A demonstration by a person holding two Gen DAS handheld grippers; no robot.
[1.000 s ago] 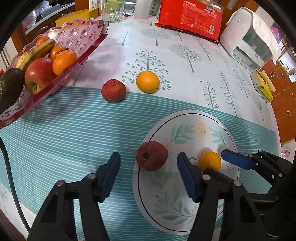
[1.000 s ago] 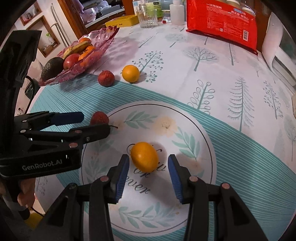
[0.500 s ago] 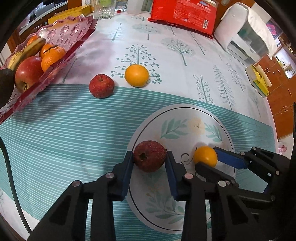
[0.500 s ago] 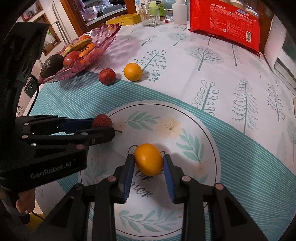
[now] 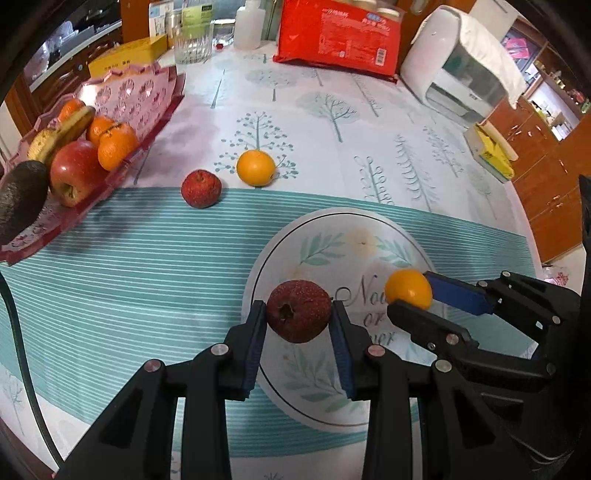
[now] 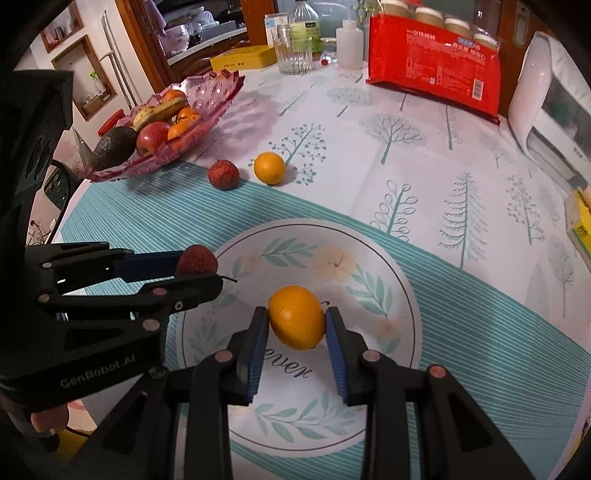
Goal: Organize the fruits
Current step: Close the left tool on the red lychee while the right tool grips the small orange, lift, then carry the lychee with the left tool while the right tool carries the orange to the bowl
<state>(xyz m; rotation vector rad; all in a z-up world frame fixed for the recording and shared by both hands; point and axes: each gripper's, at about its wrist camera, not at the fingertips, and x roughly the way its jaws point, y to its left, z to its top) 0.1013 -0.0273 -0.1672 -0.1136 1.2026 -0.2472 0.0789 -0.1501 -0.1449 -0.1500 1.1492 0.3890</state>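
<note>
The left gripper [image 5: 298, 314] is clamped on a dark red bumpy fruit [image 5: 298, 311]. Both blue pads touch its sides. The right gripper [image 6: 296, 323] is squeezed onto a small orange fruit [image 6: 296, 322], one pad on each side. Both grippers are over the round leaf-print circle [image 6: 388, 258] on the tablecloth [image 5: 110, 277], with the right gripper just beside the left one.

Ahead of the grippers, past the circle, another red bumpy fruit [image 5: 201, 188] and another orange fruit [image 5: 256, 168] lie close together on the cloth. Ahead and to the left of the left gripper is a pink fruit tray [image 5: 140, 96]. It holds an avocado [image 5: 20, 197], a red apple [image 5: 75, 171], oranges [image 5: 116, 146] and a banana [image 5: 61, 131]. Far ahead are a red packet [image 5: 338, 31] and a drinking glass [image 5: 192, 40]. Ahead to the right is a white appliance [image 5: 461, 62].
</note>
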